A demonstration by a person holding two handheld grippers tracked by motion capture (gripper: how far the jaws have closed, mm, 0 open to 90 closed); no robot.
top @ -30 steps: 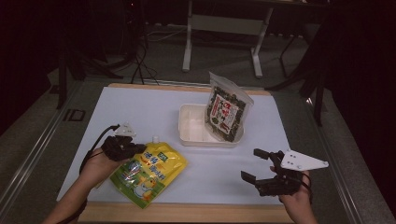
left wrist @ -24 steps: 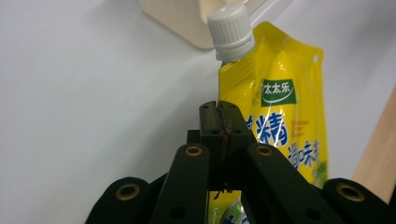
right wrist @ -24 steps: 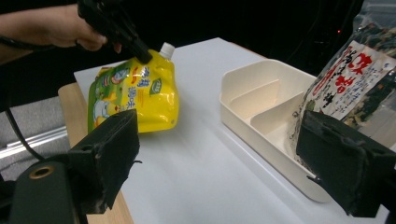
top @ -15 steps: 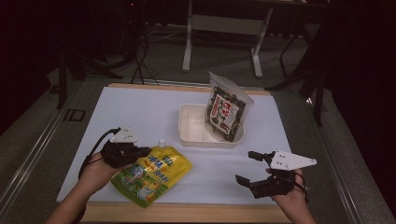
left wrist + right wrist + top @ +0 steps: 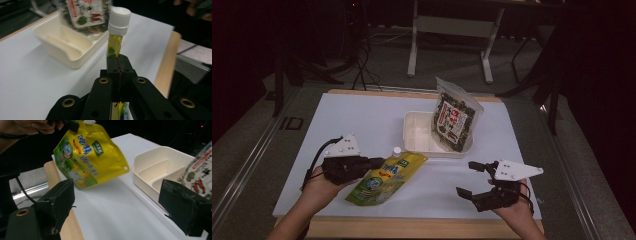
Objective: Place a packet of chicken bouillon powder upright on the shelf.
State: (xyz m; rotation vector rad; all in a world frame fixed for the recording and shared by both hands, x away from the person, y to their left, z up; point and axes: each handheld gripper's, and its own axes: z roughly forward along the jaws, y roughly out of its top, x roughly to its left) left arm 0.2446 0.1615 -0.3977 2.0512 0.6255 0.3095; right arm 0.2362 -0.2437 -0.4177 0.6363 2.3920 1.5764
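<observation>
A yellow spouted drink pouch [image 5: 382,181] with a white cap [image 5: 397,150] lies tilted at the front left of the white table, its cap end raised. My left gripper [image 5: 377,163] is shut on the pouch's top edge just below the cap. In the left gripper view the jaws [image 5: 117,62] pinch the yellow edge under the cap [image 5: 120,17]. My right gripper [image 5: 467,178] is open and holds nothing at the front right. In the right gripper view the pouch [image 5: 90,157] hangs off the table beyond my open right gripper [image 5: 117,197].
A cream divided tray [image 5: 412,145] stands mid-table, and a seaweed snack bag [image 5: 455,120] leans upright in its right side. The table's wooden front edge [image 5: 412,227] runs close to both hands. Dark floor and a metal stand's legs [image 5: 414,45] lie beyond the far edge.
My left gripper has risen and moved right toward the tray, lifting the pouch's cap end. The pouch has slid right with it. My right gripper has barely shifted.
</observation>
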